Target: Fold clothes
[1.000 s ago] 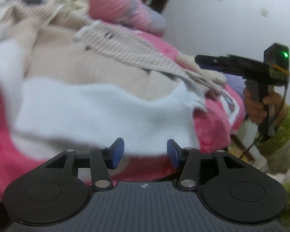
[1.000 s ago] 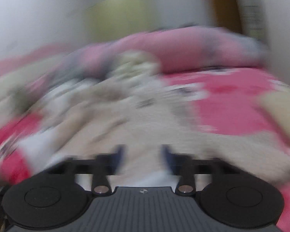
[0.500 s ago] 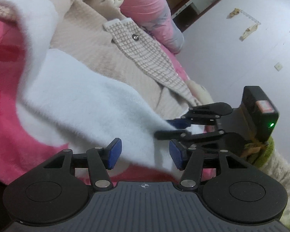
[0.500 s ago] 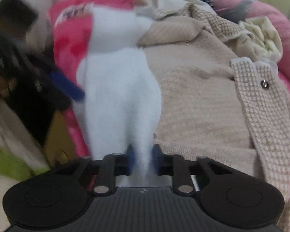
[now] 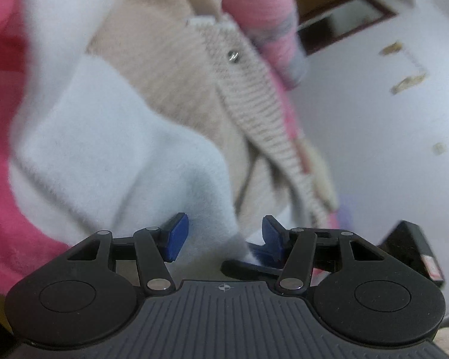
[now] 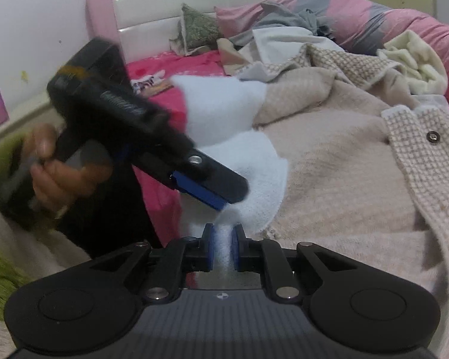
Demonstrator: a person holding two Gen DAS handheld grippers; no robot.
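Note:
A white fleece cloth (image 6: pixel 227 110) lies over the near left corner of the bed, and its lower end (image 5: pixel 128 161) hangs toward me. My right gripper (image 6: pixel 223 246) is shut on that cloth's bottom edge, with white fabric pinched between the blue pads. My left gripper (image 5: pixel 224 234) is open, and a corner of the cloth sits loose between its pads without being pinched. In the right wrist view the left gripper (image 6: pixel 221 197), held by a hand (image 6: pixel 54 173), reaches in from the left just above the pinched edge. The right gripper's fingers (image 5: pixel 254 252) show beside the left one's right pad.
A beige knit garment with a metal button (image 6: pixel 432 136) spreads over the bed beside the cloth (image 5: pixel 233 56). Crumpled clothes (image 6: pixel 287 42), a cream fleece (image 6: pixel 416 65) and a pink-grey duvet (image 6: pixel 374 21) lie behind, below a pink headboard (image 6: pixel 170 3). The pink sheet (image 6: pixel 155 98) marks the bed's edge.
The right gripper swung in and shut on the cloth's edge, and it still holds it. The left gripper has moved closer, so the cloth's corner now lies between its open pads.

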